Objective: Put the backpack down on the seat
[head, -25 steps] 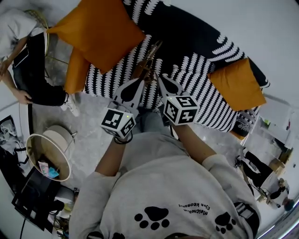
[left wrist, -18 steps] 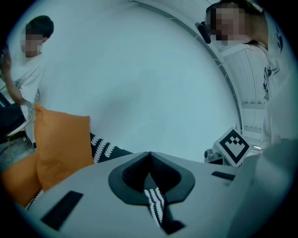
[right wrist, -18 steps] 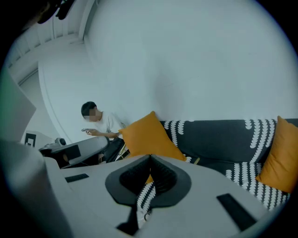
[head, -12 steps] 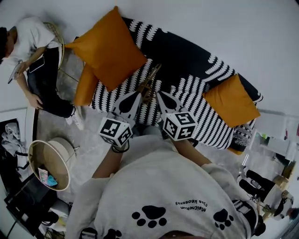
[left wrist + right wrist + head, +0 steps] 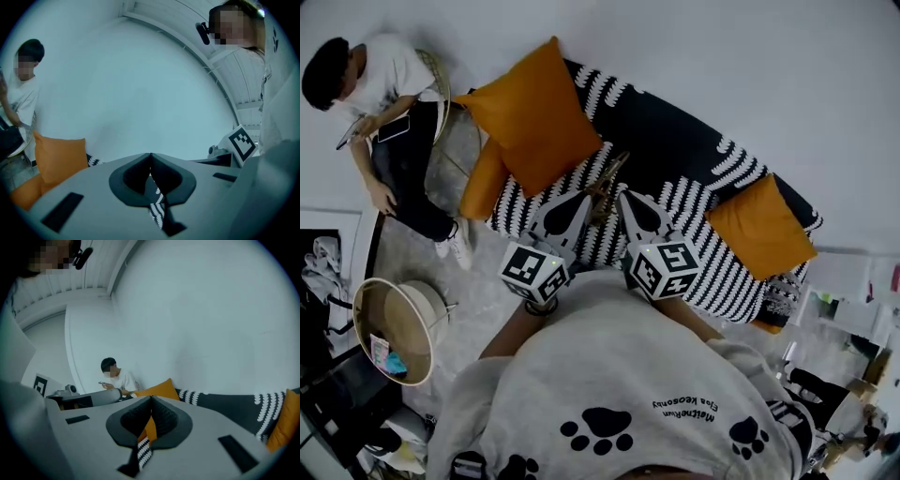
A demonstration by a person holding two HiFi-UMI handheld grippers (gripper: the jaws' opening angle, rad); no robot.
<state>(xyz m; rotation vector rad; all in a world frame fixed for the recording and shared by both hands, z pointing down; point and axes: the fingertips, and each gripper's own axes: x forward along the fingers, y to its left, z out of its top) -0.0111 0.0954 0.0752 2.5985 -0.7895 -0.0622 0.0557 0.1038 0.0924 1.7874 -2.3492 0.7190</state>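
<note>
White wall backs the long sofa (image 5: 712,234) ahead of me, its seat draped in a black cover with white dashes. What I take for the backpack (image 5: 607,180) shows only as a narrow tan-brown piece with a strap, up over the middle of that seat and right at the tips of both my grippers. My left gripper (image 5: 584,199) has its jaws closed to a thin line, and my right gripper (image 5: 624,197) is closed the same way; I cannot tell whether either pinches the strap. Through the slot behind each pair of pads I see striped cover, plus orange on the right. One big orange cushion (image 5: 534,112) leans at the sofa's left end, a second cushion (image 5: 759,225) lies toward the right. Past the left end a person (image 5: 384,112) sits by the wall, with a round basket (image 5: 394,328) on the floor nearer me.
</note>
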